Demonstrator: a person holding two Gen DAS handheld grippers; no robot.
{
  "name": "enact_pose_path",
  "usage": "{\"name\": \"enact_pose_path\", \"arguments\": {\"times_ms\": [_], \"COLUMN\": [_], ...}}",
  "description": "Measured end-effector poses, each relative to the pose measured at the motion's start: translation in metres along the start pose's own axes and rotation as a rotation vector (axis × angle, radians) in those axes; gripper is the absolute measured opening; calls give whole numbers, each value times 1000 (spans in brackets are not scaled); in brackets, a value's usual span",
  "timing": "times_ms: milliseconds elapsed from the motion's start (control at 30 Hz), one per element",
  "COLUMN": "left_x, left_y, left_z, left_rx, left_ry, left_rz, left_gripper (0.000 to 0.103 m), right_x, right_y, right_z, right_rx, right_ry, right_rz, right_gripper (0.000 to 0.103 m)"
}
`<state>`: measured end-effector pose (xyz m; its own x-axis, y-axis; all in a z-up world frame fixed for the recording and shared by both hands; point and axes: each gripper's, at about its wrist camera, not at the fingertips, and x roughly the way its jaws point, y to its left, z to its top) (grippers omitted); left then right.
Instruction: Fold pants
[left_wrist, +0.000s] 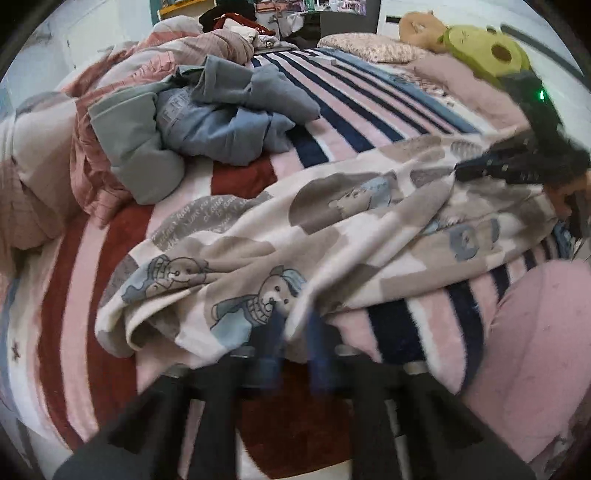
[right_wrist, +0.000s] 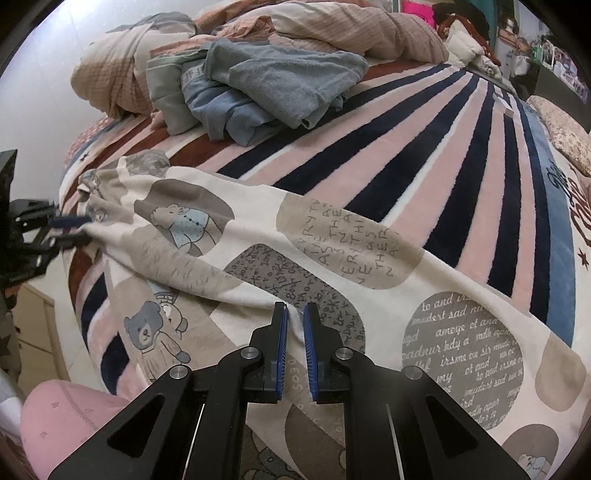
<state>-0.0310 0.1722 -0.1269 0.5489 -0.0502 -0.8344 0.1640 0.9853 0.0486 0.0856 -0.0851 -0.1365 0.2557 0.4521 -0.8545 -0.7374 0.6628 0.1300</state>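
The pants (left_wrist: 332, 236) are cream fleece with grey patches and teddy bears, stretched across the striped bed. They also show in the right wrist view (right_wrist: 332, 258). My left gripper (left_wrist: 295, 325) is shut on one end of the pants; its blue pads are blurred and partly under the cloth. It shows at the left edge of the right wrist view (right_wrist: 74, 230), pinching that end. My right gripper (right_wrist: 294, 314) is shut on a fold of the pants between its blue pads. It shows at the right of the left wrist view (left_wrist: 465, 171), holding the far end.
The bed has a striped pink, navy and red blanket (right_wrist: 424, 147). A heap of blue and grey clothes (right_wrist: 266, 88) and a pink checked quilt (right_wrist: 332, 33) lie at the far side. Pillows and plush toys (left_wrist: 480, 48) sit at the head. A pink-clad leg (left_wrist: 535, 350) is nearby.
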Motion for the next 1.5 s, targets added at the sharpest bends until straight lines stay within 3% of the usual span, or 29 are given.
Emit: {"name": "enact_pose_path", "arguments": {"times_ms": [300, 500, 567, 733, 900, 1033, 1100, 1167, 1233, 1367, 1500], "left_x": [-20, 16, 30, 45, 20, 36, 31, 21, 3, -32, -31], "left_y": [16, 44, 51, 42, 37, 28, 27, 25, 24, 18, 10], "left_z": [53, 92, 98, 112, 137, 158, 153, 143, 124, 80, 30], "left_rx": [44, -5, -11, 41, 41, 70, 50, 40, 21, -2, -49], "left_ry": [-66, -16, 4, 4, -125, -63, -64, -57, -70, -106, -52], "left_rz": [8, -33, -13, 65, 105, 67, 35, 20, 37, 77, 24], "left_gripper": [5, 7, 7, 7, 5, 5, 6, 16, 43, 46, 46], "right_x": [-7, -8, -6, -2, -4, -1, -2, -3, -5, -5, -6], "right_y": [2, 0, -1, -4, -6, -4, -4, -5, -7, -7, -6], "right_z": [12, 19, 19, 15, 15, 14, 12, 11, 9, 7, 5], "right_rx": [-8, -2, -2, 15, 32, 37, 38, 35, 43, 43, 46], "right_ry": [-25, -39, -36, -31, -45, -44, -44, -53, -54, -52, -47], "right_rz": [24, 33, 35, 45, 84, 89, 94, 94, 94, 93, 102], "right_gripper": [6, 6, 6, 6, 6, 6, 6, 6, 6, 7, 8]}}
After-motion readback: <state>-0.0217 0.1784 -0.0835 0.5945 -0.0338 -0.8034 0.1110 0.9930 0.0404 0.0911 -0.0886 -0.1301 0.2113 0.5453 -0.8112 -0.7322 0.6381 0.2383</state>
